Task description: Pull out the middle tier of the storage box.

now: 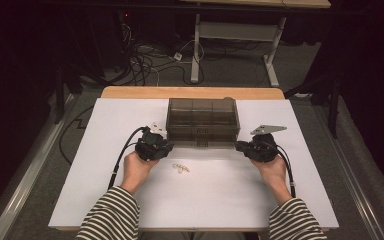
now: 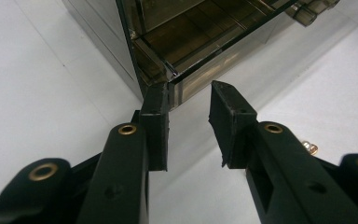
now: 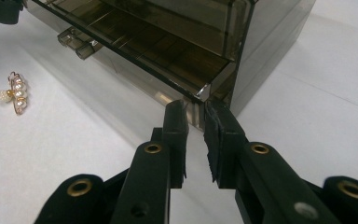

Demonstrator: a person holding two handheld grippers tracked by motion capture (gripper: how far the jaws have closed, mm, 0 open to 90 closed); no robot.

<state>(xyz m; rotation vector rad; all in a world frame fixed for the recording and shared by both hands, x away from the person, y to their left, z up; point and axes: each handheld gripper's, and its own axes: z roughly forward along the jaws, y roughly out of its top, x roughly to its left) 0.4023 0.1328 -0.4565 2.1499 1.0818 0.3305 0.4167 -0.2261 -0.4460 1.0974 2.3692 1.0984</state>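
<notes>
Both grippers, left and right, sit with jaws narrowed but gripping nothing at the front corners of the smoky plastic drawer box, pearl brooch lying apart on the open white table.

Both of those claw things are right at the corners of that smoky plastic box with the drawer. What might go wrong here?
The drawer looks partly pulled out, and each gripper, left and right, sits at one front corner. If one side moves more than the other, it may skew and jam. The jaws reach only the thin, glossy corner edges, so they could slip off. The pearl brooch lies loose on the table in front of the box and might be knocked.
</notes>
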